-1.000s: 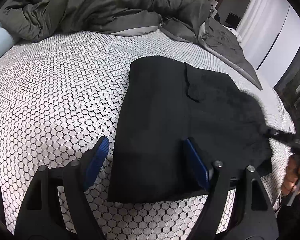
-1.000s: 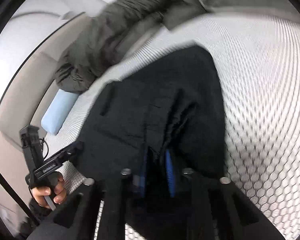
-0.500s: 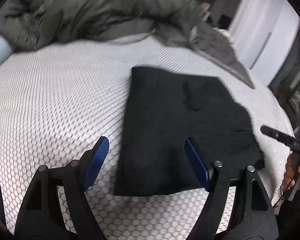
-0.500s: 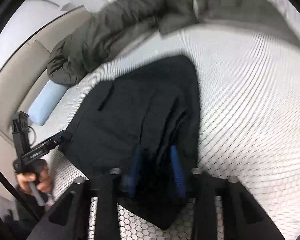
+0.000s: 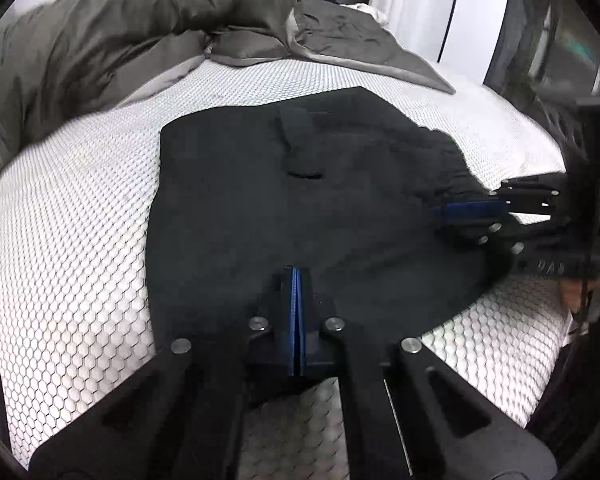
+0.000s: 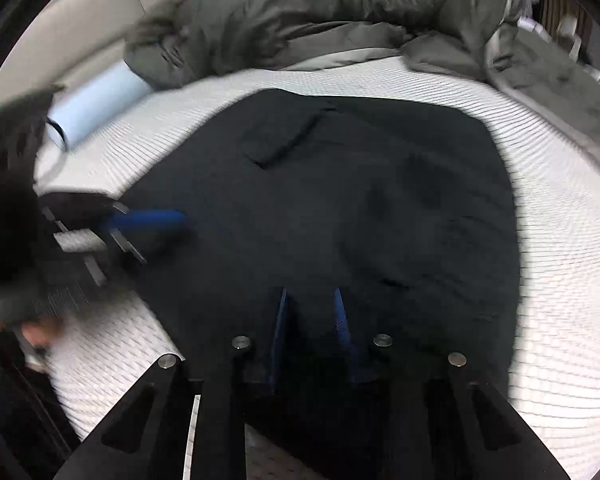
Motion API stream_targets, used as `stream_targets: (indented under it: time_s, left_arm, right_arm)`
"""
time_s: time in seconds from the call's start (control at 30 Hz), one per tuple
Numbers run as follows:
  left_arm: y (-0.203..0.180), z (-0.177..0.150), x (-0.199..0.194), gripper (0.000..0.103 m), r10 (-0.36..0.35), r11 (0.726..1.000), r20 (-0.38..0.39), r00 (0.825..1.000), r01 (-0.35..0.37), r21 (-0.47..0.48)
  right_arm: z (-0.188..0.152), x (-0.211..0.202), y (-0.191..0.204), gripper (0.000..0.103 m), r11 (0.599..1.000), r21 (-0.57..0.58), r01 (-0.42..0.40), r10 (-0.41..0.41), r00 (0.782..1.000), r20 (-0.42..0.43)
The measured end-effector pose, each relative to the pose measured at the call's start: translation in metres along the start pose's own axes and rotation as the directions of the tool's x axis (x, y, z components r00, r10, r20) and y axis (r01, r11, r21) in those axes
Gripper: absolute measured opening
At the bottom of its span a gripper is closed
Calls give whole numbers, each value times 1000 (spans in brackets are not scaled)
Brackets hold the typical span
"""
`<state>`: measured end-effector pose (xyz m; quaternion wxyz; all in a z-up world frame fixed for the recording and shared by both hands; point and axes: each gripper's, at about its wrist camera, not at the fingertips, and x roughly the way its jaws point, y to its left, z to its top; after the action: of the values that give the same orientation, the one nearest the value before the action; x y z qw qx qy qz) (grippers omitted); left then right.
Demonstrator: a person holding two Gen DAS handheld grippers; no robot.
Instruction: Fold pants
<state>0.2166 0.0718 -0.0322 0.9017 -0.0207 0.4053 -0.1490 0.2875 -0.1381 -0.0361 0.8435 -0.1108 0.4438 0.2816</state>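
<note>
Black pants (image 5: 300, 208) spread flat on honeycomb-patterned mattress (image 5: 68, 240), mid-frame in both wrist views, grey duvet (image 5: 120, 28) bunched toward 12 o'clock. Left gripper (image 5: 295, 280) at 6 o'clock with blue pads pressed together at near hem; whether any cloth is actually pinched, impossible to tell. Right gripper (image 6: 310, 300) with a narrow gap between pads, planted on fabric at waist end, no clear clamp. Likely risks: a lift with only one layer caught, leaving lower layers behind; uneven pull skewing the fold. Hem under both grippers hidden; right view smeared with blur; pale blue roll (image 6: 96, 108) at 10 o'clock unidentifiable.
</note>
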Motion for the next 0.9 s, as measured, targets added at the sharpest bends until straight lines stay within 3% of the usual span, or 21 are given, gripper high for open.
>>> stream_targets:
  time_s: [0.1,0.3,0.47,0.57,0.67,0.77,0.9]
  left_arm:
    - [10,-4,-6,1,73,997,5,997,-73,-4]
    - [6,23,-11,2,57,998,67,996,-56,-12]
    - [8,48,34,4,46,999,-19,999,-47,-29]
    - [26,49,36,6,-17,996,-14,1000,15,-89]
    - [41,43,30,4,9,991,-8,1000,-10,-130]
    - [47,37,27,4,19,992,-3,1000,-19,-129]
    - [38,35,12,5,38,992,16,999,-36,-121]
  right_arm:
    - [-6,-17,-12,22,999,27,-36,36,999,22]
    - [1,-32,-10,27,997,57,-50,45,995,85]
    - [44,5,17,27,996,20,-90,89,995,55]
    - [42,30,19,27,1000,-19,-2,1,1000,-28]
    - [33,21,0,27,995,-20,101,-101,995,-25]
    - [23,6,-21,25,999,38,26,-26,1000,3]
    - [25,0,-12,31,999,6,44,-45,999,16]
